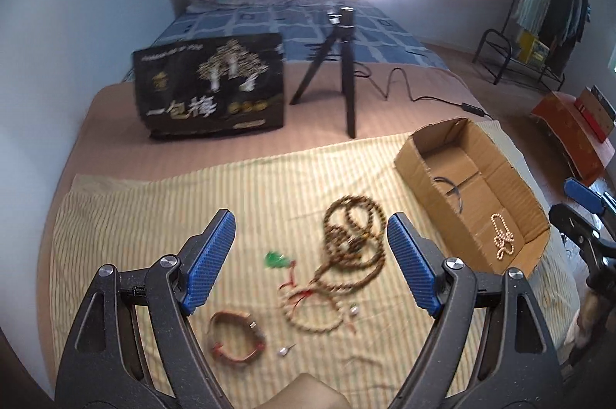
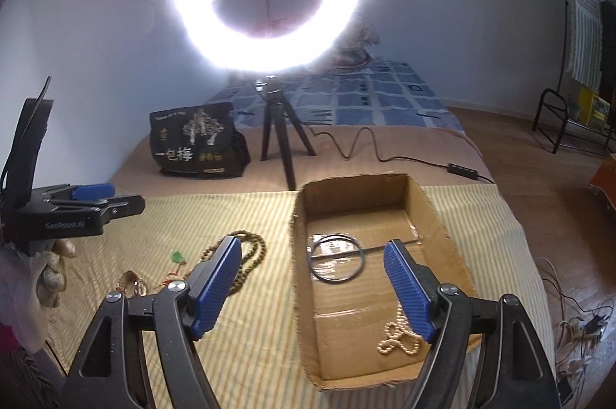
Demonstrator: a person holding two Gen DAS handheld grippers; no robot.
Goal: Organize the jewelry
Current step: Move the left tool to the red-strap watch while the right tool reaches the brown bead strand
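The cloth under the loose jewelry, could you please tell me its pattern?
Narrow pale-yellow and green stripes on the cloth, clearest in the right wrist view.

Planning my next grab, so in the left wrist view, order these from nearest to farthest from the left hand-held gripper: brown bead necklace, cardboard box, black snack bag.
From the left hand-held gripper:
1. Long brown bead necklace, between its fingers.
2. Open cardboard box, right.
3. Black printed snack bag, far left.

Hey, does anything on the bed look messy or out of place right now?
Yes. The brown bead necklaces lie tangled in a heap on the striped cloth, outside the box. A bracelet and small loose pieces lie scattered nearby. Only a pearl strand and black ring are boxed.
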